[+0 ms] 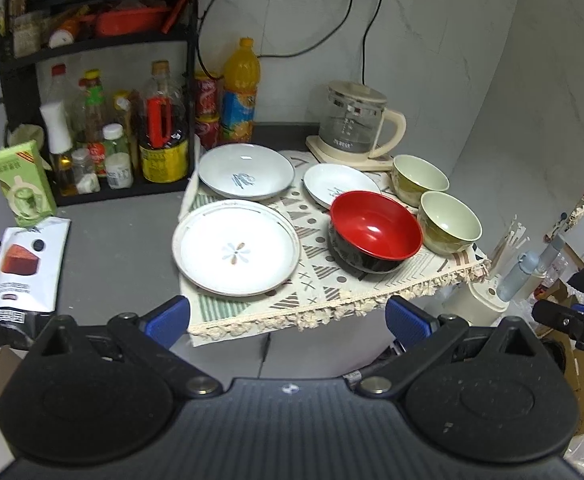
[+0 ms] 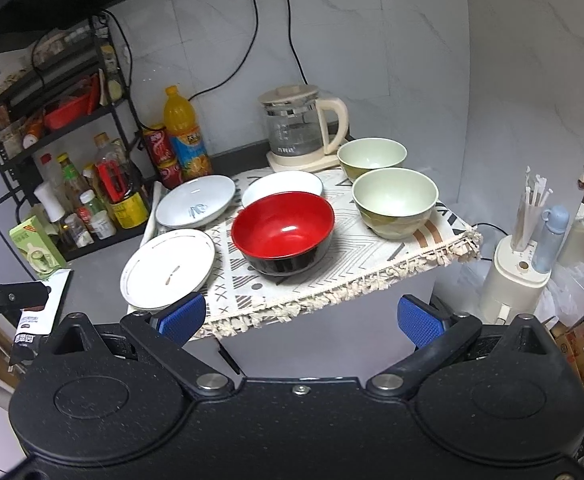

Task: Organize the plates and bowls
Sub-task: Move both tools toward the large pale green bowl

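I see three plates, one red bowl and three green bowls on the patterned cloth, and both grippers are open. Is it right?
Not quite: there are two green bowls, not three, as the right wrist view shows. The three plates, the red bowl and the open left gripper and right gripper are correct.

A grey countertop (image 1: 124, 248) carries everything, with a patterned, fringed cloth (image 1: 324, 280) spread over its right part as the landmark. Left of the cloth, a black-and-white packet (image 1: 24, 276) lies flat on the bare counter, and behind the packet stands a green carton (image 1: 22, 184). Behind the cloth's left corner a black wire rack (image 1: 92, 80) of bottles stands on the counter; just right of it sit red cans (image 1: 208, 108) and an orange drink bottle (image 1: 241, 92). At the cloth's far right corner a glass kettle on a cream base (image 1: 356, 124) rests, its base partly overlapping the cloth's edge.
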`<state>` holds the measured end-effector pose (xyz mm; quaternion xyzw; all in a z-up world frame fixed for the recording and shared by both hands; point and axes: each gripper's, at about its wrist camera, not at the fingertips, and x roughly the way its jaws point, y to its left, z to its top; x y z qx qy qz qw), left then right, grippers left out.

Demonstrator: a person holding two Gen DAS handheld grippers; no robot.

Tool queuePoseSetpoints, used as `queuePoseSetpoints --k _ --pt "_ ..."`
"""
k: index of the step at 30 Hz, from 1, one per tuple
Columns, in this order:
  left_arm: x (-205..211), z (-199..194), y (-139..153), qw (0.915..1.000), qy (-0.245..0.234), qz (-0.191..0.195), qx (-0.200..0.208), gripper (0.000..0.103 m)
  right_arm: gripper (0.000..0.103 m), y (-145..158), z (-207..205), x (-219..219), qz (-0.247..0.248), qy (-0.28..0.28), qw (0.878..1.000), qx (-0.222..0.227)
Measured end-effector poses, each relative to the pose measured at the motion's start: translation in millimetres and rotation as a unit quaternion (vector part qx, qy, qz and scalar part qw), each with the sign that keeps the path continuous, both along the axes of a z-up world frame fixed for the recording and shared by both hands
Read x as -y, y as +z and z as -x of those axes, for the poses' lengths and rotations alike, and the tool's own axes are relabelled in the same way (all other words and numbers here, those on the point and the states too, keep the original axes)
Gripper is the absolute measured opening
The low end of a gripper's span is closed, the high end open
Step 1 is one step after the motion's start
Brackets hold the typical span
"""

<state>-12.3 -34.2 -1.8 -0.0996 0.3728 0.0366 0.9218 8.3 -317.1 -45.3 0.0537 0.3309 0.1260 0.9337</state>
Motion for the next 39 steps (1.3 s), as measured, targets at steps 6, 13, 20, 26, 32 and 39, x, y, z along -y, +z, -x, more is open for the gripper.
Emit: queuePoseSetpoints --k 6,13,20,26,32,39 --pt "7.1 -36.6 -11.3 0.9998 -0.013 0.007 -0.013 0.103 0.103 -8.7 -23.8 4.4 0.002 -0.015 1.0 -0.019" --pt "6.9 -88.3 -17.5 0.9993 -0.016 0.023 -0.025 0.102 0.103 -16.6 -59.2 5.7 0.012 -0.022 0.999 -0.031" --pt "5.5 -146.9 -27.9 0.9985 -0.022 0.029 -0.04 0.102 0.103 -25.3 -106.0 6.7 0.015 -0.027 0.998 -0.049" --pt "11.9 -199.8 -38.4 0.997 -0.04 0.031 -0.058 0.101 0.103 -36.6 -145.3 8.2 0.022 -0.026 0.997 -0.063" --pt "27.7 -246.8 -45.1 0.9943 -0.065 0.029 -0.079 0.1 0.103 -46.6 -178.7 18.9 0.016 -0.045 0.995 -0.086" --pt "46.9 -293.6 -54.6 0.9898 -0.096 0.021 -0.103 0.1 0.1 -60.2 -211.8 29.8 0.009 -0.071 0.991 -0.113"
